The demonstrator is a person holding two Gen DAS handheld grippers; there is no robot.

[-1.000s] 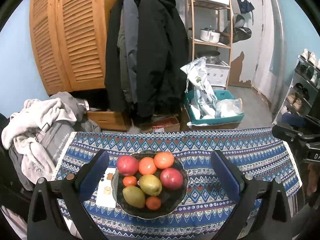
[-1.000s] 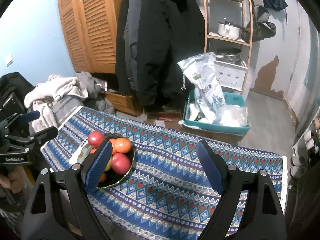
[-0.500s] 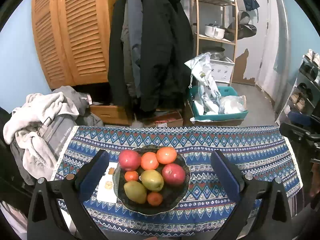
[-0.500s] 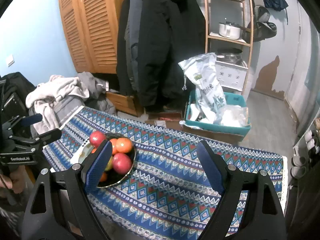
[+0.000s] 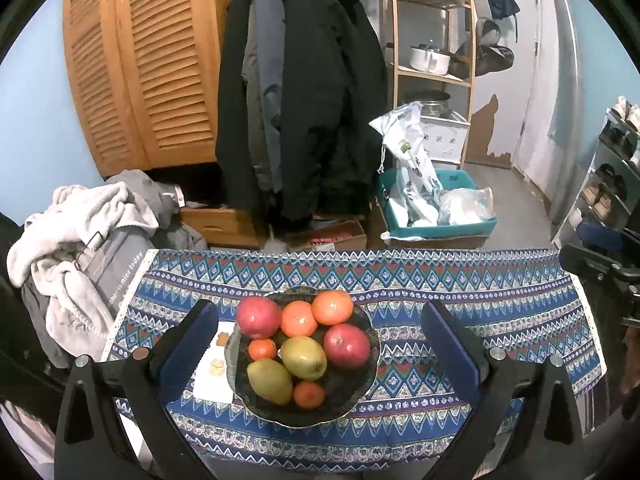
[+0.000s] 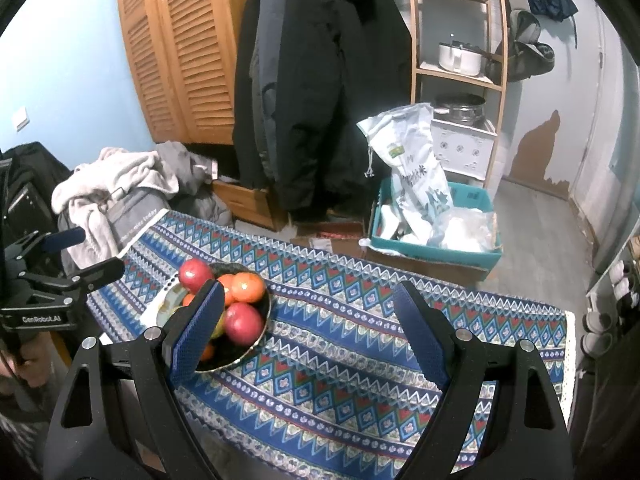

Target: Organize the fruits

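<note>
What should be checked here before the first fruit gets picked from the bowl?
1. Left gripper open, nothing held: ok.
2. Right gripper open, nothing held: ok.
3. Bowl lined up between the left fingers: ok.
4. Fruit reachable from above, red apple and pear on top: ok.
5. Free cloth right of the bowl for setting fruit: ok.
6. Where sorted fruit should go: cannot tell.
</note>
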